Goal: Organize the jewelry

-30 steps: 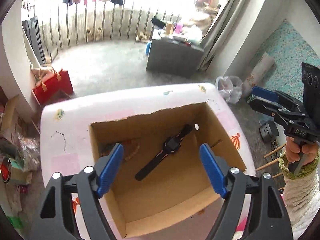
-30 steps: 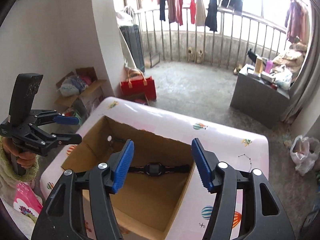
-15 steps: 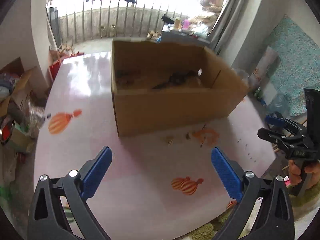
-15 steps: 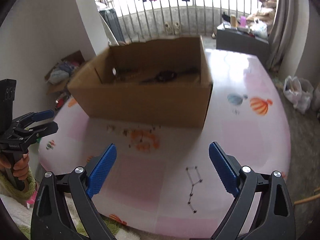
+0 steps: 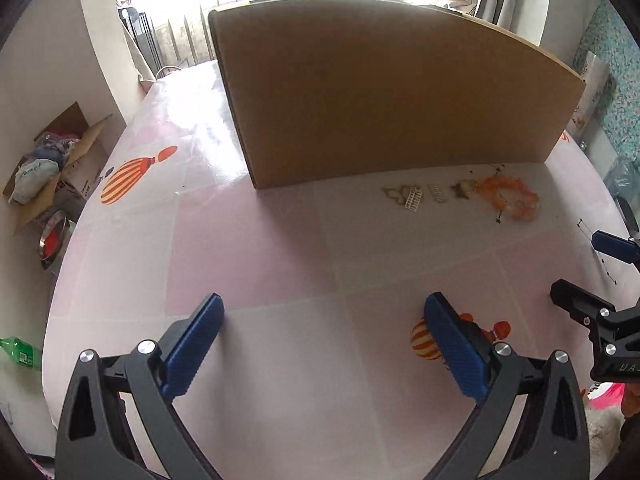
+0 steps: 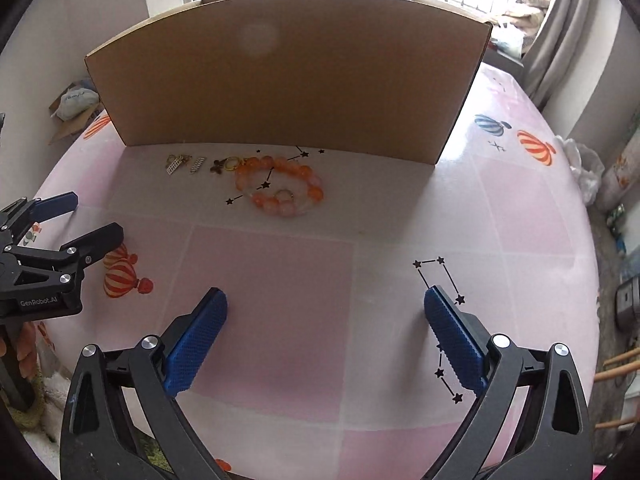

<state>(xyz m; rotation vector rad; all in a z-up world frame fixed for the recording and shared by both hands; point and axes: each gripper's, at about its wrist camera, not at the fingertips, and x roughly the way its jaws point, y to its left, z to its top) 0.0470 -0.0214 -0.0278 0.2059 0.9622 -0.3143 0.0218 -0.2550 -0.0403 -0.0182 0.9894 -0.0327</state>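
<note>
Left gripper (image 5: 322, 344) jaws wide apart, empty, above bare desk (image 6: 272, 280). Small gold charms (image 6: 176, 163), then orange bead bracelet (image 6: 280, 186) lie on desk just in front of cardboard box (image 6: 288, 76). Right gripper (image 6: 324, 340) still spreading, nothing between its jaws.

Cardboard box (image 6: 288, 76) interior hidden behind its near wall; small metal trinkets (image 6: 188, 164) too tiny to identify

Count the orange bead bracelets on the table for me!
1. The orange bead bracelet lies on the pink table just in front of the cardboard box. More could be hidden inside the box.
</note>
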